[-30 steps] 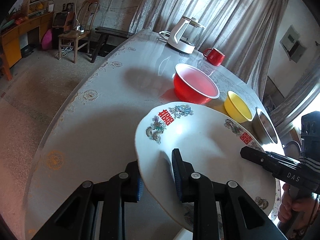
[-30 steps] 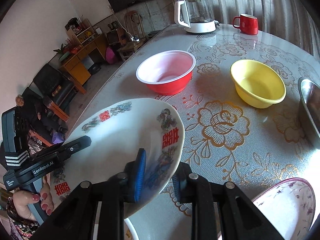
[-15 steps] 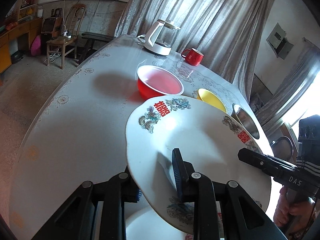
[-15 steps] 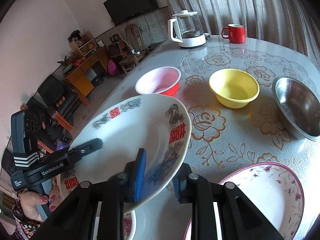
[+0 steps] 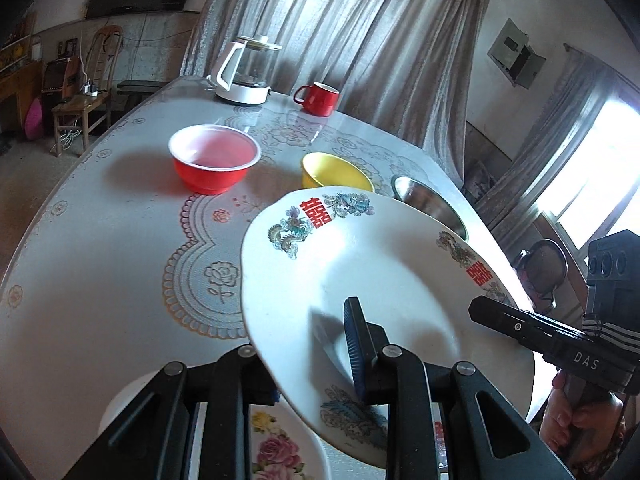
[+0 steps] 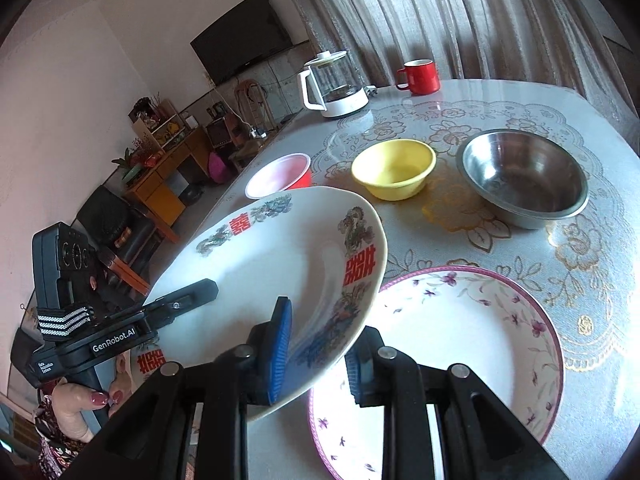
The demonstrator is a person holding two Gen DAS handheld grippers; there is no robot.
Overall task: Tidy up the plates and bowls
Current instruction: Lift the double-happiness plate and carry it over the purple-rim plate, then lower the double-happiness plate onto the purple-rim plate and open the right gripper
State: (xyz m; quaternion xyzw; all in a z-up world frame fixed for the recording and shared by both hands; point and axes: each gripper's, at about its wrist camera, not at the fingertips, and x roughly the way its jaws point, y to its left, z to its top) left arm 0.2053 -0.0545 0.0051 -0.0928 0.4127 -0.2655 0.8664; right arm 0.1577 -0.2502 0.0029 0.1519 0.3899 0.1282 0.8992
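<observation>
Now both tools clamped on dragon plate, farther right, over purple-rimmed plate.

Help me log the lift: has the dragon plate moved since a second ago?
Yes. The dragon plate, clamped by both grippers, has drawn back from the yellow bowl toward the purple-rimmed plate, whose rim it now overhangs.

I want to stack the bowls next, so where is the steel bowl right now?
In the right wrist view the steel bowl stands on the table at upper right, beside the yellow bowl and beyond the purple-rimmed plate.
</observation>
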